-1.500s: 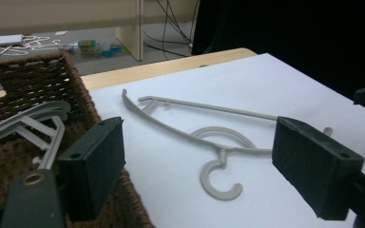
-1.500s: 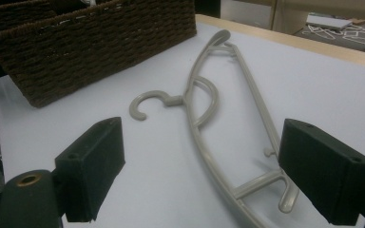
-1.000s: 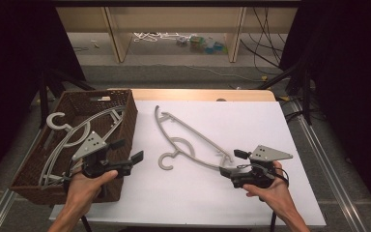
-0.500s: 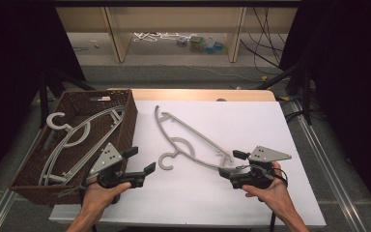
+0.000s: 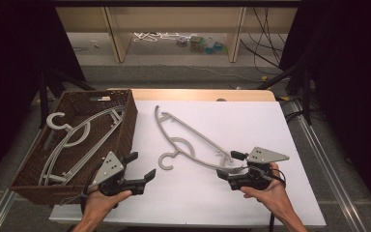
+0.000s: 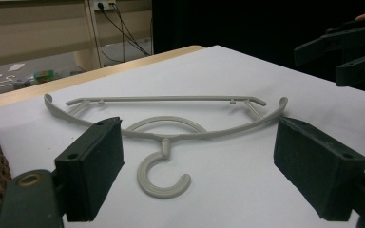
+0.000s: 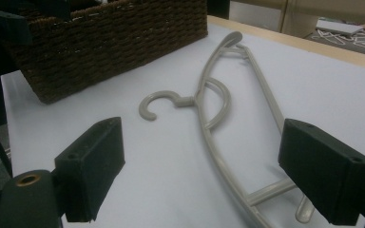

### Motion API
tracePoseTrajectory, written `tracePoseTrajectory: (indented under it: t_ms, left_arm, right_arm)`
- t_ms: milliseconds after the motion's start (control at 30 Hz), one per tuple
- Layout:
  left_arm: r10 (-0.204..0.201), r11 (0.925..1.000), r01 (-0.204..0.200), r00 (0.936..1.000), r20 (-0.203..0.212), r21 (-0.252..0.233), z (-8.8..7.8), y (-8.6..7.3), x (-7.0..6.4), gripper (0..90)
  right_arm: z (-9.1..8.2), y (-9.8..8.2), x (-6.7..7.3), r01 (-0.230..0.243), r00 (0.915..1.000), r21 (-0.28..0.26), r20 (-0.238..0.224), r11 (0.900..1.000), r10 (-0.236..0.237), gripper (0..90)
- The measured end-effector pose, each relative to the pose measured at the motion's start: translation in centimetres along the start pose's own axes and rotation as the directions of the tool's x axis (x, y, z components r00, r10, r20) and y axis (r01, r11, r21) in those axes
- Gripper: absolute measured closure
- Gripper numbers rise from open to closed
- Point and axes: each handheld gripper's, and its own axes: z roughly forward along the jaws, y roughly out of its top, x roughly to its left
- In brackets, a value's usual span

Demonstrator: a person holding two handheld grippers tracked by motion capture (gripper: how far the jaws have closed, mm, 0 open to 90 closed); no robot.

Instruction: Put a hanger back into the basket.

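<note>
Your left claw (image 5: 142, 178) hangs released, jaws wide, just off the counter (image 5: 270, 125). Straight ahead of it, a little way off, lies the hanger (image 6: 166, 130), flat on the counter, its hook (image 6: 161, 178) curling back toward you and the long bar across your line of reach. Your right claw (image 5: 228, 169) is released too, its jaws set to either side of the hanger's near end (image 7: 271, 194), touching or very nearly so; you cannot tell which.

To do the pick-up well, I'd judge: bring the left claw forward and low, and take the neck just above the hook, where the plastic is thick enough to bite. Keep the jaws level with the counter so one pad slides under. Close the right claw on the end bar at the same time, so the hanger lifts without swinging.

Behind and beside the left claw stands the basket (image 5: 125, 130), with another hanger (image 5: 77, 133) inside.

The hanger's near tip is cut off behind the right jaw, and the basket's floor is hard to make out.
</note>
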Motion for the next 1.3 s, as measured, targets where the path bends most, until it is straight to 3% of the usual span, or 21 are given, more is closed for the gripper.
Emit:
tracePoseTrajectory:
  t_ms: [100, 133, 200, 300, 333, 400, 533, 633, 667, 767, 933, 1033, 1067, 1133, 1233, 1267, 1300]
  left_arm:
    - [0.003, 1.0000, -0.003, 1.0000, 0.006, 0.006, 0.0, -0.2, -0.1, 16.7]
    - [0.000, 1.0000, 0.000, 1.0000, 0.008, 0.003, 0.0, -0.3, -0.1, 16.7]
    - [-0.005, 1.0000, 0.005, 0.9999, 0.010, 0.007, 0.1, -0.4, -0.1, 16.7]
    - [-0.032, 0.9994, 0.032, 0.9994, 0.012, 0.010, 0.2, -0.7, -0.2, 16.7]
    - [-0.009, 0.9998, 0.008, 0.9998, 0.017, 0.016, 0.2, -0.8, -0.1, 16.7]
    - [-0.007, 0.9997, 0.007, 0.9998, 0.019, 0.024, 0.2, -0.9, -0.1, 16.7]
    - [-0.004, 0.9997, 0.004, 0.9997, 0.025, 0.024, 0.3, -1.0, -0.2, 16.7]
    - [-0.008, 0.9994, 0.007, 0.9997, 0.021, 0.035, 0.4, -1.0, -0.2, 16.7]
    - [-0.007, 0.9994, 0.006, 0.9997, 0.022, 0.033, 0.4, -1.0, -0.2, 16.7]
    - [-0.003, 0.9994, 0.003, 0.9998, 0.021, 0.036, 0.4, -1.0, -0.1, 16.8]
    - [-0.015, 0.9992, 0.014, 0.9994, 0.031, 0.039, 0.6, -1.2, -0.2, 16.8]
    - [-0.005, 0.9990, 0.004, 0.9995, 0.032, 0.044, 0.6, -1.1, -0.3, 16.8]
    - [-0.006, 0.9989, 0.004, 0.9995, 0.030, 0.046, 0.6, -1.1, -0.3, 16.8]
    - [0.005, 0.9987, -0.006, 0.9996, 0.029, 0.051, 0.6, -1.2, -0.2, 16.8]
    - [0.001, 0.9989, -0.002, 0.9996, 0.027, 0.046, 0.6, -1.1, -0.2, 16.8]
    - [0.001, 0.9989, -0.002, 0.9996, 0.027, 0.046, 0.6, -1.1, -0.2, 16.9]
    - [0.000, 0.9987, -0.001, 0.9996, 0.027, 0.051, 0.6, -1.2, -0.2, 16.9]
  right_arm:
    - [0.2, 0.0, 0.1, 0.014, 0.9999, 0.000, 0.002, 1.000, -0.014, 16.3]
    - [0.2, 0.2, 0.1, 0.048, 0.9986, 0.009, 0.021, 0.999, -0.048, 16.8]
    - [0.6, 0.3, 0.3, 0.066, 0.9976, 0.023, 0.017, 0.998, -0.067, 17.9]
    - [1.5, 0.8, 0.7, 0.097, 0.9951, 0.079, 0.008, 0.992, -0.098, 16.9]
    - [1.9, 0.9, 0.8, 0.106, 0.9940, 0.093, 0.015, 0.990, -0.108, 16.6]
    - [2.8, 1.2, 0.8, 0.132, 0.9911, 0.150, -0.004, 0.980, -0.133, 16.7]
    - [4.8, 1.7, 0.6, 0.142, 0.9899, 0.240, -0.032, 0.960, -0.138, 18.4]
    - [6.3, 1.9, 0.3, 0.163, 0.9864, 0.298, -0.026, 0.941, -0.162, 26.8]
    - [7.1, 1.9, 0.2, 0.172, 0.9842, 0.296, -0.013, 0.939, -0.176, 27.2]
    - [8.2, 2.0, -0.1, 0.173, 0.9842, 0.357, -0.029, 0.918, -0.175, 27.4]
    - [9.6, 2.0, -0.6, 0.204, 0.9777, 0.391, -0.037, 0.897, -0.207, 34.9]
    - [10.5, 2.1, -0.8, 0.193, 0.9796, 0.414, -0.032, 0.890, -0.198, 38.3]
    - [10.9, 2.0, -0.9, 0.197, 0.9787, 0.427, -0.031, 0.883, -0.203, 39.5]
    - [11.4, 2.0, -1.1, 0.189, 0.9802, 0.436, -0.031, 0.880, -0.196, 41.5]
    - [12.1, 2.0, -1.4, 0.200, 0.9787, 0.471, -0.055, 0.859, -0.198, 44.0]
    - [12.1, 2.0, -1.4, 0.200, 0.9787, 0.471, -0.055, 0.859, -0.198, 44.0]
    - [12.6, 2.0, -1.3, 0.199, 0.9787, 0.489, -0.055, 0.849, -0.198, 47.5]
